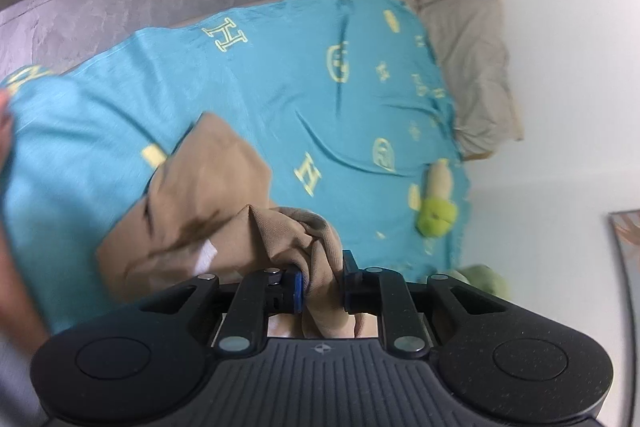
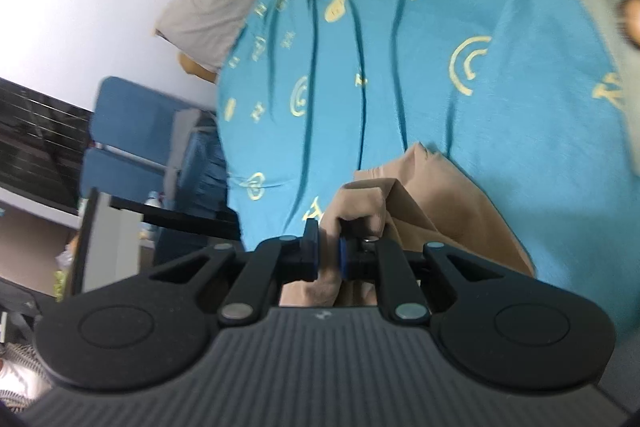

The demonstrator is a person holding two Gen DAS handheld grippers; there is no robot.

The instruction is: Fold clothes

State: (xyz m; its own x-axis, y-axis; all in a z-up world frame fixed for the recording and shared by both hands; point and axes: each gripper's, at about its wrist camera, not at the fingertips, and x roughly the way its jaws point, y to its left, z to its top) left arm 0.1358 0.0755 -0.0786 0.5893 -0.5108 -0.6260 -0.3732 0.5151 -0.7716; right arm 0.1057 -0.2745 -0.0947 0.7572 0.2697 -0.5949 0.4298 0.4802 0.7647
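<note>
Both grippers hold the tan garment [image 1: 192, 211] over the blue bedspread [image 1: 320, 87]: the left gripper [image 1: 322, 285] pinches a bunched fold of it between its fingers, and the right gripper [image 2: 328, 255] is clamped on another bunched edge. Part of the garment lies on the bedspread and part is lifted, which suggests a fold or a spreading move in progress. Either way, the next move calls for keeping both grips firm and the edge between them taut.
</note>
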